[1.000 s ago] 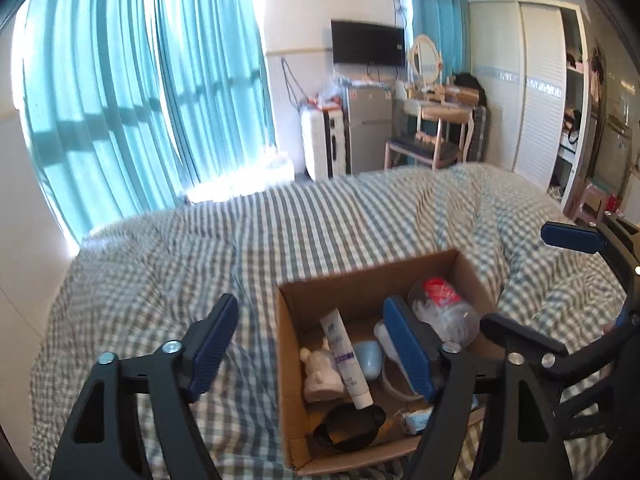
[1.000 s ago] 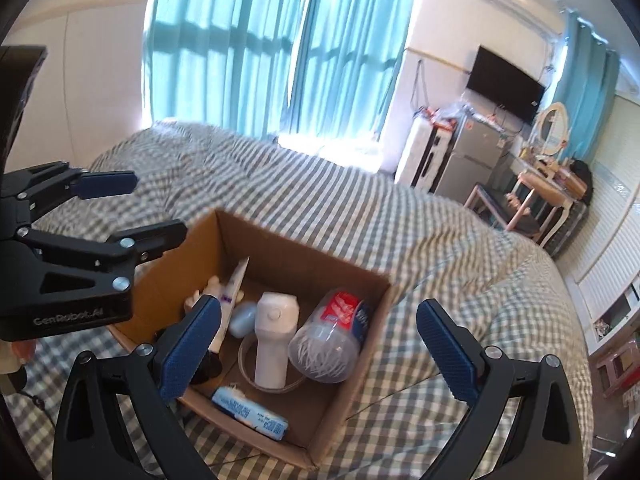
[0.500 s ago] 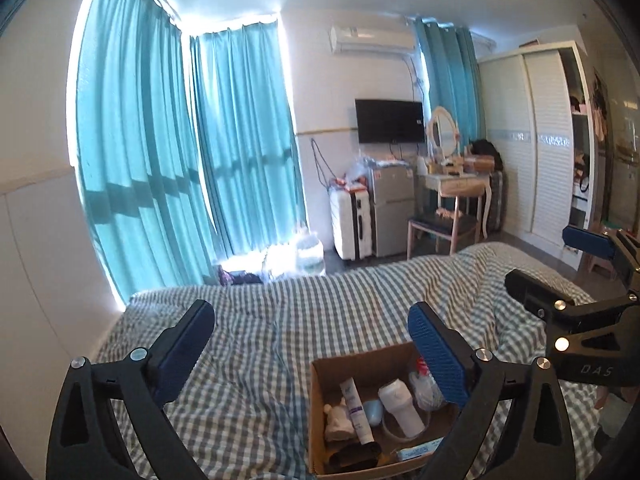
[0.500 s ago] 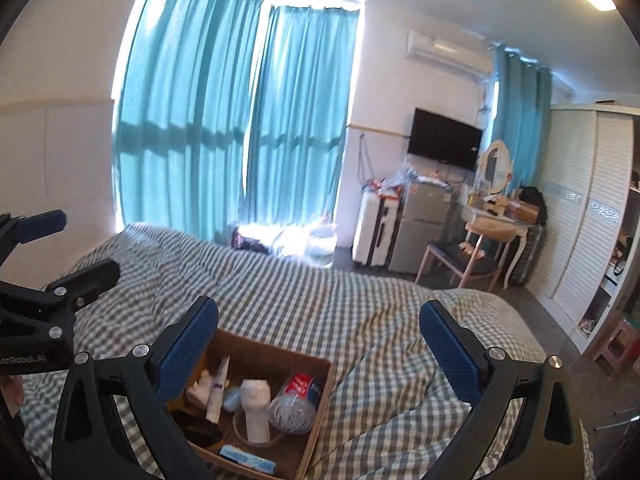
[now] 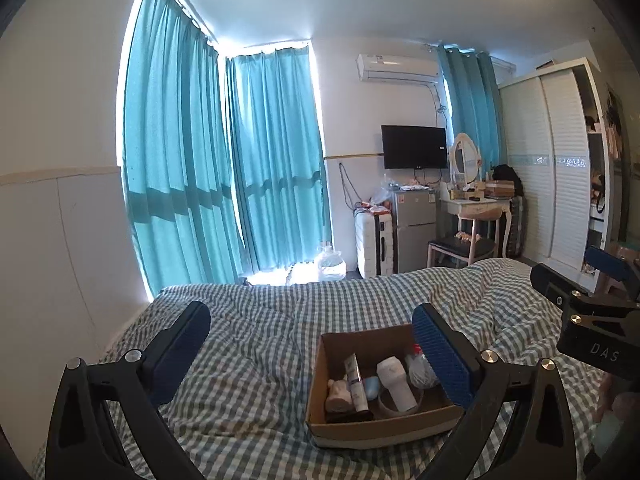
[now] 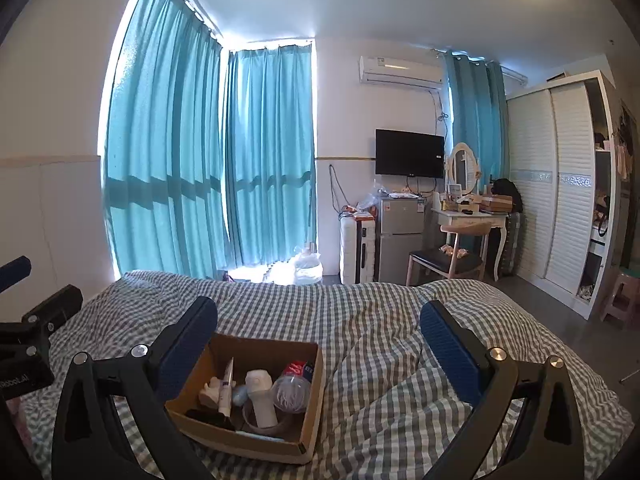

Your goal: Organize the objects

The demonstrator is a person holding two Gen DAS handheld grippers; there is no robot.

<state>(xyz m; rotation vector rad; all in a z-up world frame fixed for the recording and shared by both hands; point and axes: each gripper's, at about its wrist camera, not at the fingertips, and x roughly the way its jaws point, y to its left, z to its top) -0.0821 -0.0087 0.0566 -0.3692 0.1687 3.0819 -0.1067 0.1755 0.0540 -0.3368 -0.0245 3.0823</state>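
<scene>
A brown cardboard box (image 5: 384,430) sits on the checked bed cover; it also shows in the right wrist view (image 6: 312,400). In it are a white bottle (image 5: 396,382), a white tube (image 5: 356,380), a clear plastic tub with a red label (image 6: 292,388), a small white figure (image 5: 336,392) and a light blue item (image 5: 372,386). My left gripper (image 5: 316,356) is open and empty, held back from and above the box. My right gripper (image 6: 320,352) is open and empty, also raised behind the box. Each gripper shows at the edge of the other's view.
The bed (image 6: 380,320) with its rumpled grey-and-white checked cover fills the foreground. Beyond it are teal curtains (image 5: 260,160), a water jug (image 5: 330,264), a white suitcase (image 5: 372,244), a small fridge (image 5: 414,228), a dressing table with chair (image 5: 468,236), a wall TV and a white wardrobe (image 5: 560,168).
Both grippers have pulled back and up from close over the box, and both views have tilted up to show the room. The box looks smaller and lower in both views. Jaws stay open.
</scene>
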